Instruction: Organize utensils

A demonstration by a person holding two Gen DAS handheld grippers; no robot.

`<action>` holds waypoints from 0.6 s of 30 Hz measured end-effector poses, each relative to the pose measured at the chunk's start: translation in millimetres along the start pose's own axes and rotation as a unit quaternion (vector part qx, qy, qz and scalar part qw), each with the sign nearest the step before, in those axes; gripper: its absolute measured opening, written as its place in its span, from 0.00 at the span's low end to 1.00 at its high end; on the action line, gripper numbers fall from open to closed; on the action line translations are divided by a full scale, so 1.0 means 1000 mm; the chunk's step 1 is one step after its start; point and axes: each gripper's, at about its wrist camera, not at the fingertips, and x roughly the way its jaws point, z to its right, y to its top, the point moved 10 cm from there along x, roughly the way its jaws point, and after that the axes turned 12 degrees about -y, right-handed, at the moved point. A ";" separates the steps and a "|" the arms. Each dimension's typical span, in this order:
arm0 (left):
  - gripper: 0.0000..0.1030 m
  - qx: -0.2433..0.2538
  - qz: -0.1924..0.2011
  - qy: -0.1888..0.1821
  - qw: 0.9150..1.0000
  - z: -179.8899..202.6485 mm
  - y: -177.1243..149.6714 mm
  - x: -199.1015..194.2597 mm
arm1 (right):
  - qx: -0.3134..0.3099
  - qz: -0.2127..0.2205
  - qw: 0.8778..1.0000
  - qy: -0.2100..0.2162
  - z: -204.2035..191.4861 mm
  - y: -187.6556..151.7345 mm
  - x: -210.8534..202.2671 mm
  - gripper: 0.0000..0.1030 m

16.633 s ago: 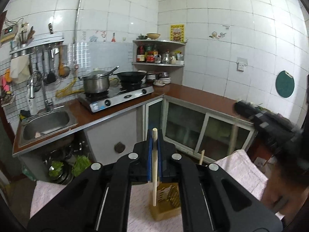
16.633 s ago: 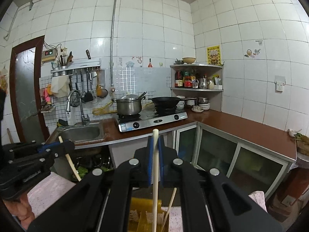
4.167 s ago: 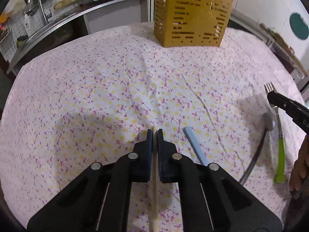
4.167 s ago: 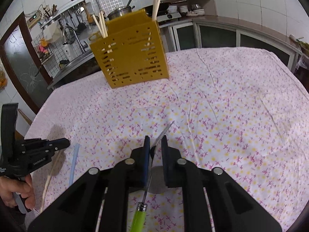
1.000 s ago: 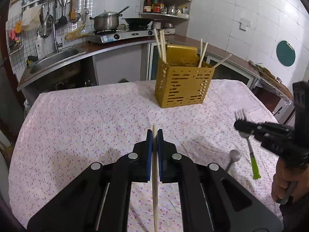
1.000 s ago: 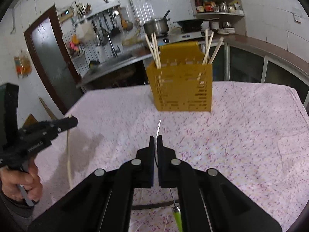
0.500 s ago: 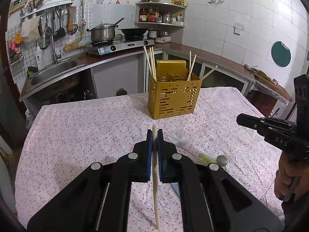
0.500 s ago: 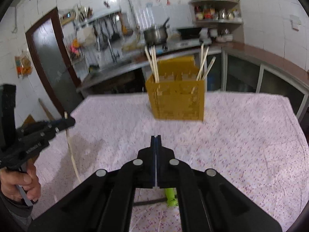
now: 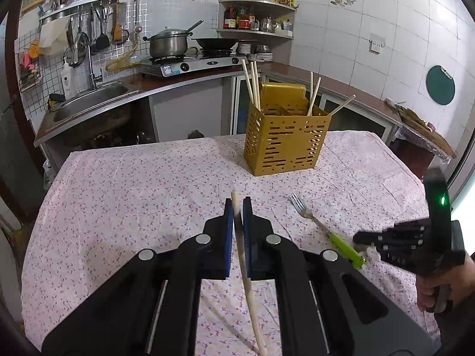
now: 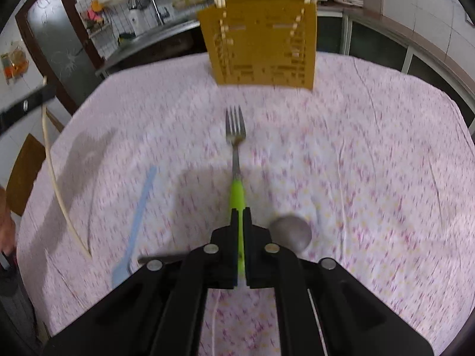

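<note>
- Left wrist view: the left hand-held gripper [image 9: 237,207] is clamped on a pale wooden chopstick [image 9: 248,281], which passes between the blue pads and runs back under the body, clear of the cloth.
- The bench [image 9: 118,192] carries a pink flowered cloth. A yellow slotted plastic utensil holder [image 9: 285,145] stands near its far edge, right of centre, with several pale chopsticks [image 9: 252,86] upright in it.
- A metal fork with a lime-green handle [image 9: 323,231] lies flat on the cloth, tines toward the holder, handle toward the near right.
- The right hand-held gripper [image 9: 356,238], held in a person's hand [image 9: 439,284], is at the end of the green handle.
- Right wrist view: its jaws are together over the handle's rear part; the picture is blurred, so I cannot tell whether the pads press on it.
- A round grey metal spoon bowl [image 10: 291,234] lies just right of that gripper's tips; a light blue flat stick [image 10: 135,228] lies to the left.
</note>
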 end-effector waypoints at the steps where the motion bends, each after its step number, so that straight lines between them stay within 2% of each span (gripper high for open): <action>1: 0.05 -0.001 0.000 0.000 1.000 -0.001 0.000 0.001 | -0.004 -0.002 1.000 0.000 -0.002 -0.005 0.000 0.05; 3: 0.05 -0.003 0.000 -0.003 1.000 -0.002 0.000 0.001 | -0.009 -0.004 1.000 0.001 -0.004 -0.012 -0.001 0.06; 4: 0.05 -0.004 0.001 -0.003 1.000 -0.002 0.000 0.001 | -0.011 -0.002 1.000 0.001 -0.005 -0.015 -0.002 0.25; 5: 0.05 -0.004 0.002 -0.004 1.000 -0.001 -0.001 0.000 | -0.011 -0.001 1.000 0.002 -0.006 -0.018 -0.003 0.55; 6: 0.04 -0.004 0.003 -0.005 1.000 0.000 -0.001 -0.001 | -0.013 0.004 1.000 0.003 -0.008 -0.019 -0.004 0.58; 8: 0.04 -0.001 0.004 -0.007 1.000 0.004 -0.002 -0.004 | -0.026 0.012 1.000 -0.009 -0.010 -0.021 -0.004 0.58; 11: 0.04 0.004 0.005 -0.006 1.000 0.008 -0.001 -0.007 | -0.010 0.033 0.999 -0.003 -0.009 -0.016 -0.009 0.58; 15: 0.04 0.005 0.005 -0.005 1.000 0.010 -0.002 -0.008 | -0.005 0.068 0.998 -0.008 -0.009 0.012 -0.017 0.58; 18: 0.04 0.007 0.001 -0.009 1.000 0.014 -0.004 -0.005 | -0.009 0.064 0.998 -0.019 -0.011 0.035 -0.004 0.58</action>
